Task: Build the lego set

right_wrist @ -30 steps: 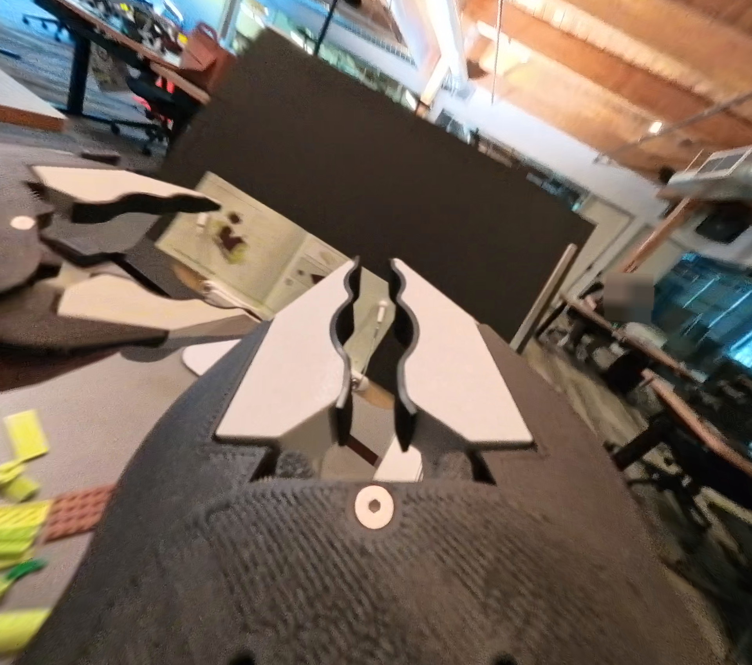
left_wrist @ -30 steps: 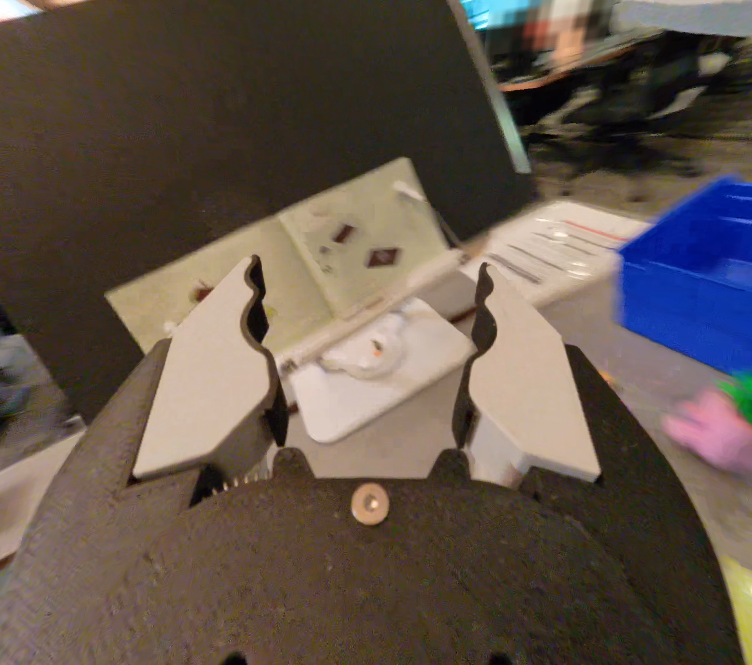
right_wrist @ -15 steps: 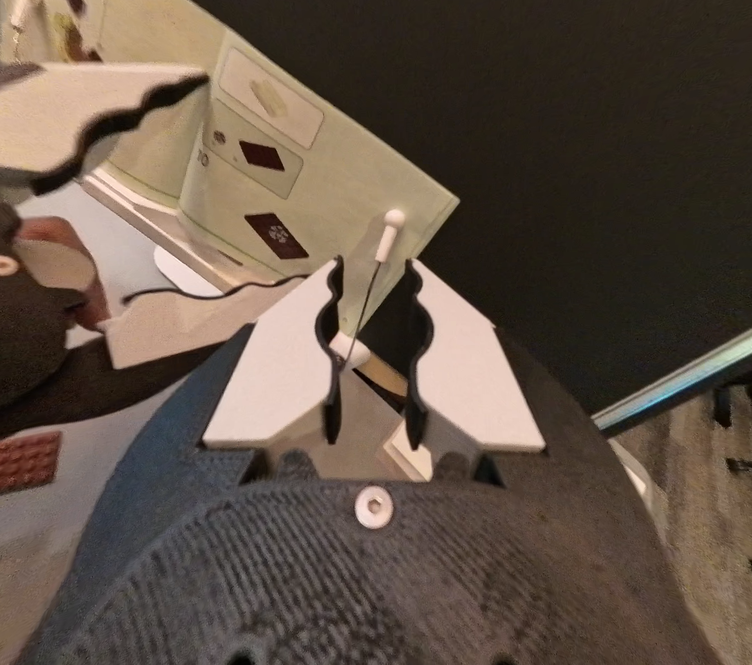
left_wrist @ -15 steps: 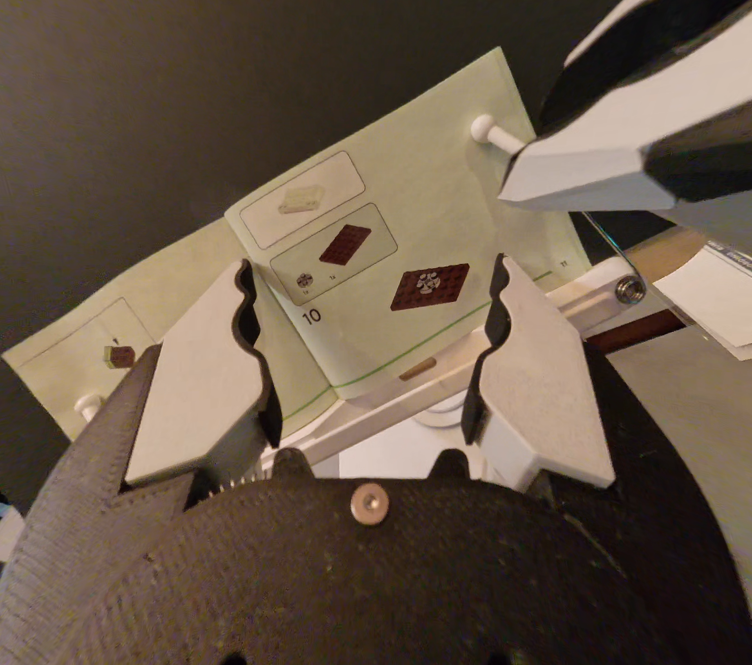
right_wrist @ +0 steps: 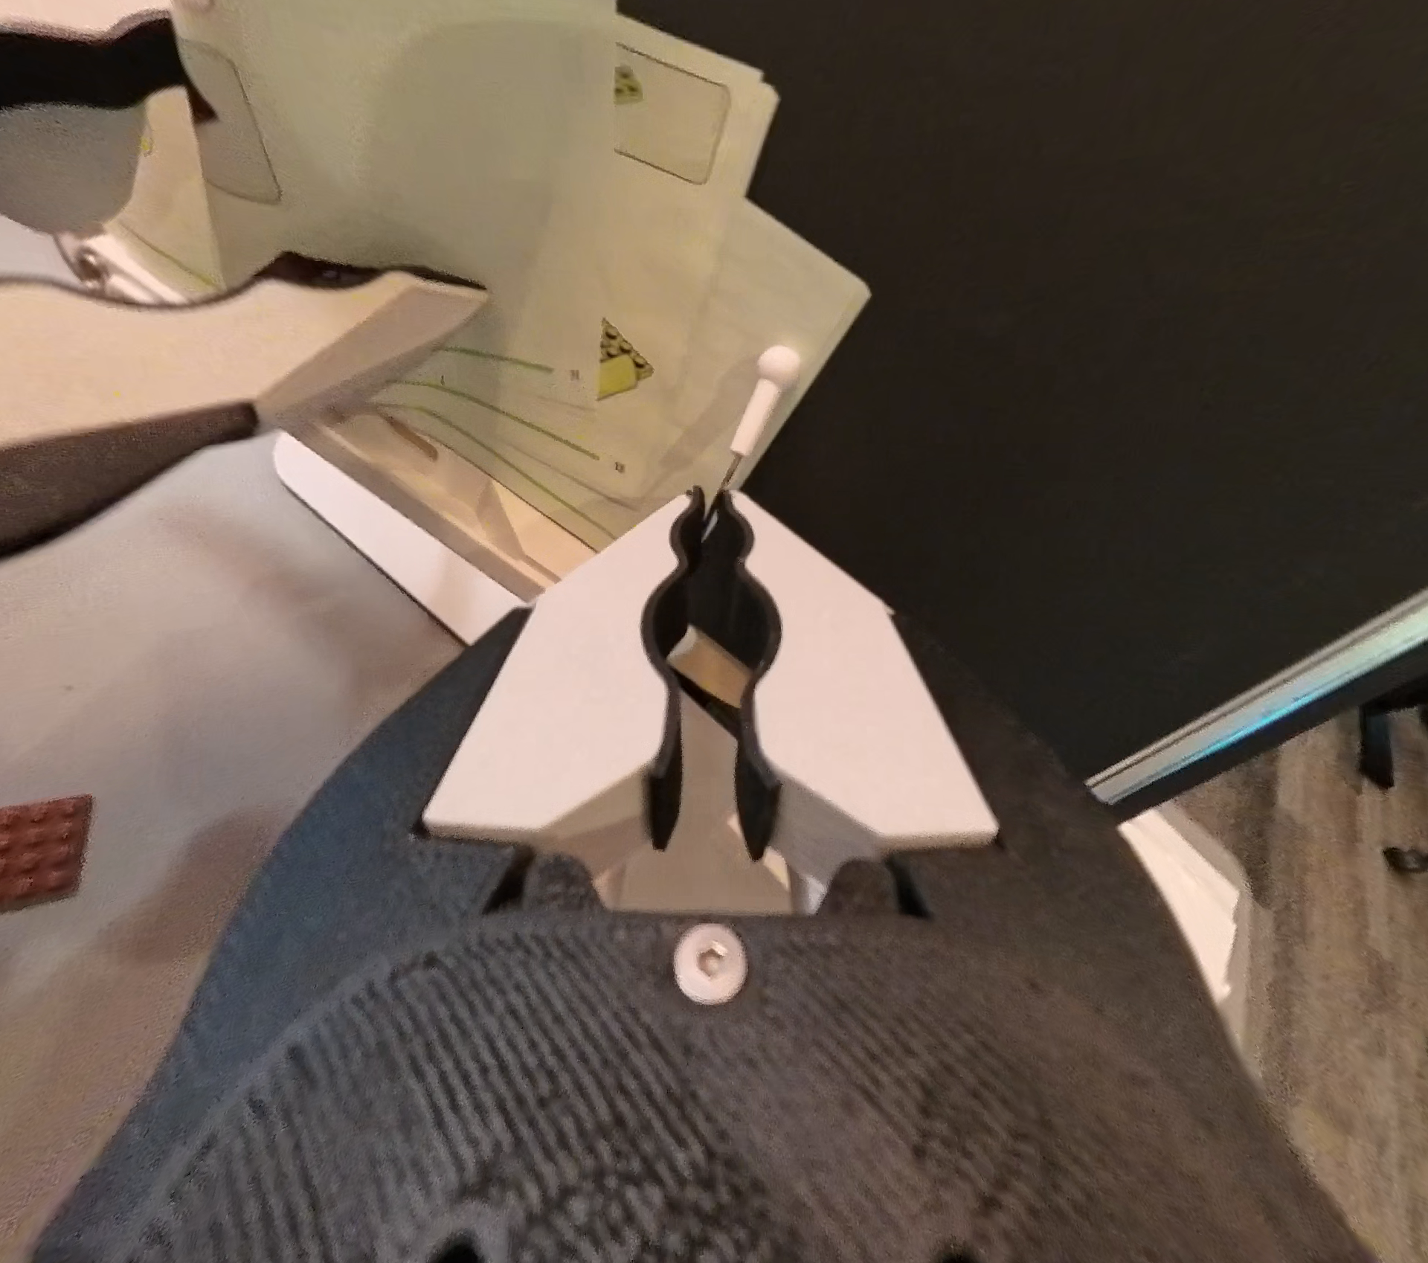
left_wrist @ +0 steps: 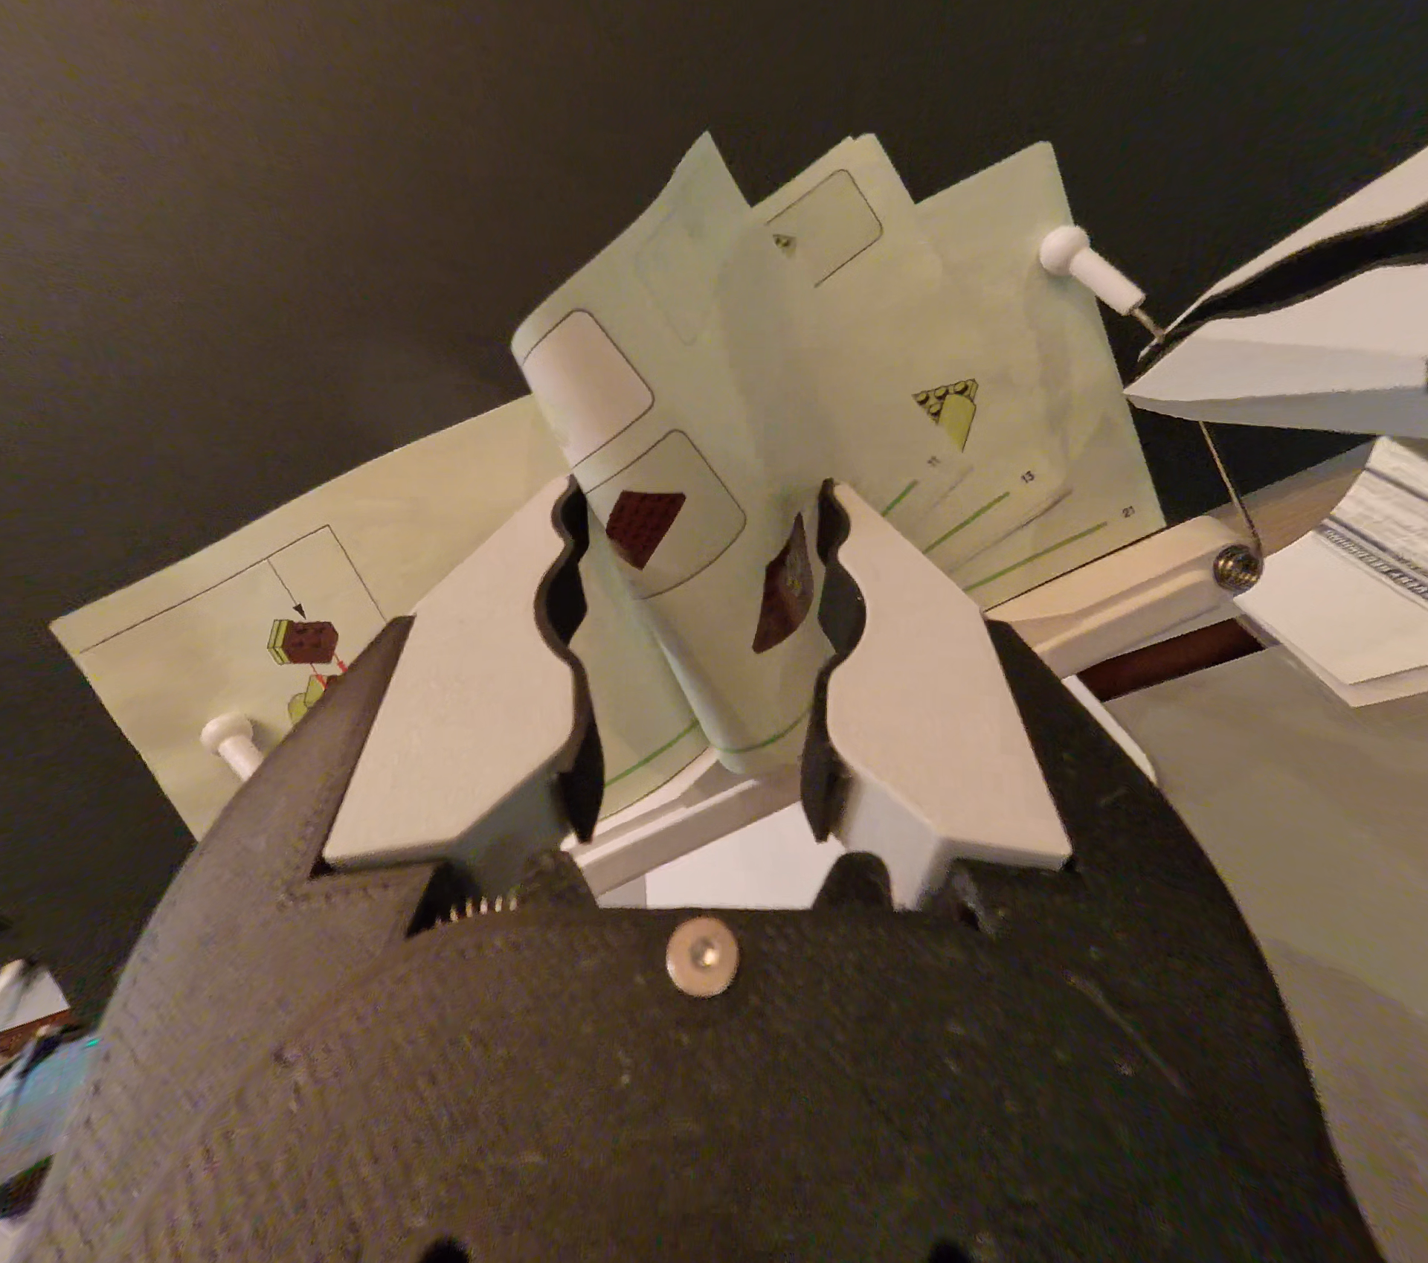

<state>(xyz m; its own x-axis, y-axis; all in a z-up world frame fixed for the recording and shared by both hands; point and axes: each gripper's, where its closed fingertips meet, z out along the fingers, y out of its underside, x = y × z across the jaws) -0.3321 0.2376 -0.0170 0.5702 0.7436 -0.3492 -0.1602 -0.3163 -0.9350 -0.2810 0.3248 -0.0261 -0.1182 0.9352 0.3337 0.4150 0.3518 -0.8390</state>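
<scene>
Right tongs: sitting nearest in the right wrist view, their tips are pinching the thin wire arm of the page clip, just below its white knob, and drawing it off the right-hand pages.
Left tongs: reaching forward with a moderate gap between the jaws, they are bracketing a curling page of the instruction booklet; I cannot tell whether either pad is actually touching the paper.
Booklet: leaning on the white stand at the back of the worktop, against the dark board, with several right-hand leaves fanning loose.
Second clip: pressing the left-hand page flat.
Lego parts: one brown plate is lying on the worktop at the left edge of the right wrist view, well apart from the stand; no assembly is showing.
Step in hand, as I judge it: turning to the next build page, so building itself is waiting.
Doing it well: taking only one leaf, closing gently near its free edge rather than crushing the curl, and sweeping it across to the left.
Clip handling: holding the wire clear only while the leaf is passing, then easing it down so the remaining pages are not springing forward.
Risk: several leaves are fanning together, so two may be travelling at once.
</scene>
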